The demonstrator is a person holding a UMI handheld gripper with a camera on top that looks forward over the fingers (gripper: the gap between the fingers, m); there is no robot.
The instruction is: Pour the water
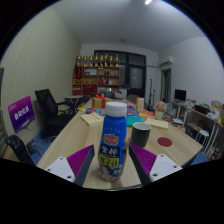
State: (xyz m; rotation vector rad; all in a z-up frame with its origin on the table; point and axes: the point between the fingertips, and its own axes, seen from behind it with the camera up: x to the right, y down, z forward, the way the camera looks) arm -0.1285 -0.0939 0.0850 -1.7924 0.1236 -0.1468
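A blue water bottle (pixel 114 145) with a white cap and a bright label stands upright between my fingers, its base low over the pale wooden table (pixel 75 135). My gripper (pixel 113 150) is shut on the bottle, with a purple pad (pixel 80 160) pressing each side at label height. A dark cup (pixel 140 133) stands on the table just beyond the bottle, a little to its right.
A red round disc (pixel 165 143) lies on the table right of the cup. Several small items (pixel 100 102) crowd the table's far end. Black office chairs (pixel 48 108) stand along the left, desks with monitors (pixel 185 100) to the right, and shelves (pixel 98 72) at the back wall.
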